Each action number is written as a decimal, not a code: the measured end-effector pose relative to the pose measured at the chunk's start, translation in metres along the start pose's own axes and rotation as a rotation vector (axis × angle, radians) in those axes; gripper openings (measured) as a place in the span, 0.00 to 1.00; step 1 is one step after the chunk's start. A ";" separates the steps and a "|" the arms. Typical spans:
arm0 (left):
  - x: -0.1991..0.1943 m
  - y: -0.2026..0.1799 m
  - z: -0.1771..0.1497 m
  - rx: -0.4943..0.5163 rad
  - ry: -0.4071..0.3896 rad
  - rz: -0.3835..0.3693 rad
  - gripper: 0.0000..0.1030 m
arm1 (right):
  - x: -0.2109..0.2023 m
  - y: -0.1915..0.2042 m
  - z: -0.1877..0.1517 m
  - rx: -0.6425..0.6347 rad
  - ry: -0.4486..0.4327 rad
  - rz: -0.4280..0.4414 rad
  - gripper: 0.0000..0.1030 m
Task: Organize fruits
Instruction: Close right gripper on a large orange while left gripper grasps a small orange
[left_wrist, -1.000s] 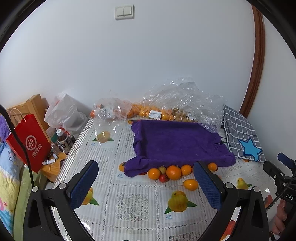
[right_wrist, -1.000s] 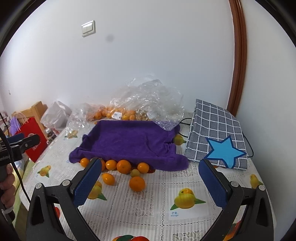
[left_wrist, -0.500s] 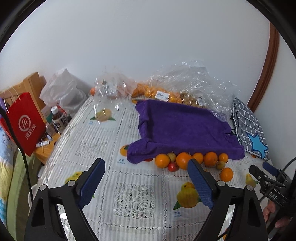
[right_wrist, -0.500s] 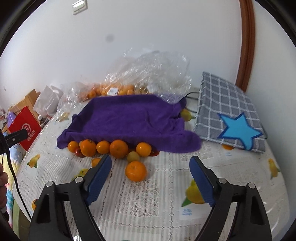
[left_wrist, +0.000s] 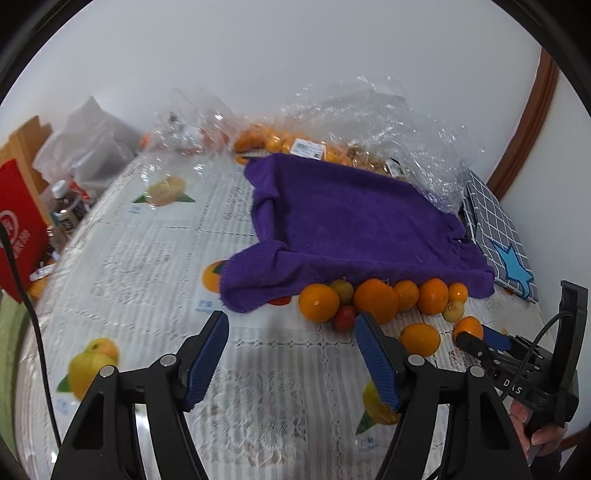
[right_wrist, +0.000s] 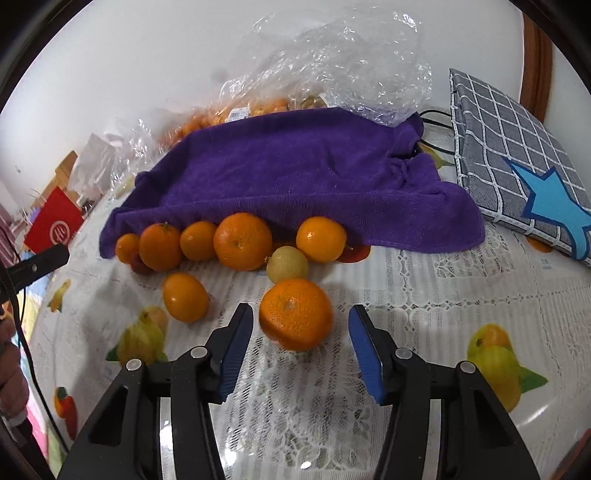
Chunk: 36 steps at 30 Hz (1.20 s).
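A purple towel (left_wrist: 362, 229) (right_wrist: 295, 166) lies on the fruit-print tablecloth. Several oranges (right_wrist: 242, 240) line its front edge, with a small yellow-green fruit (right_wrist: 287, 264) and a small red fruit (left_wrist: 345, 317) among them. A big loose orange (right_wrist: 291, 306) sits between the fingers of my right gripper (right_wrist: 301, 313). Those jaws are closing, and a gap still shows on each side of the orange. Another loose orange (right_wrist: 185, 297) lies to its left. My left gripper (left_wrist: 291, 319) hangs over bare cloth just left of the row, its jaws closing on nothing.
Crinkled clear plastic bags (left_wrist: 369, 122) holding more oranges stand behind the towel. A grey checked bag with a blue star (right_wrist: 517, 147) lies at the right. A red paper bag (left_wrist: 18, 229) and bottles (left_wrist: 62, 206) stand off the table's left edge.
Both grippers have sunk toward the table and come closer to the fruit. Both pairs of jaws have narrowed. The loose orange now sits between the right fingers.
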<state>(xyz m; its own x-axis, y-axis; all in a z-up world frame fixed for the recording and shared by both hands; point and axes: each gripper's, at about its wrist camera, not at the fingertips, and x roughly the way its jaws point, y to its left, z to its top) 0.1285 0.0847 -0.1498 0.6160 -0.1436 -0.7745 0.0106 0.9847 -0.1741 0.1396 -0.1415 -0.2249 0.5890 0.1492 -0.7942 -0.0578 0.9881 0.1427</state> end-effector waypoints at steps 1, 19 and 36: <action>0.006 0.000 0.001 0.000 0.006 -0.008 0.62 | 0.002 0.000 -0.001 -0.001 0.001 -0.002 0.50; 0.069 0.001 0.008 -0.030 0.050 -0.157 0.40 | 0.006 -0.003 -0.002 -0.011 -0.040 0.050 0.40; 0.064 0.002 0.006 -0.011 -0.009 -0.113 0.33 | -0.003 -0.014 -0.003 0.052 -0.091 0.081 0.39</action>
<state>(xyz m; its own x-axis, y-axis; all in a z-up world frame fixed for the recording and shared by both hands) 0.1728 0.0776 -0.1958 0.6181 -0.2525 -0.7445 0.0716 0.9612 -0.2665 0.1365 -0.1561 -0.2259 0.6549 0.2216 -0.7225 -0.0675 0.9694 0.2361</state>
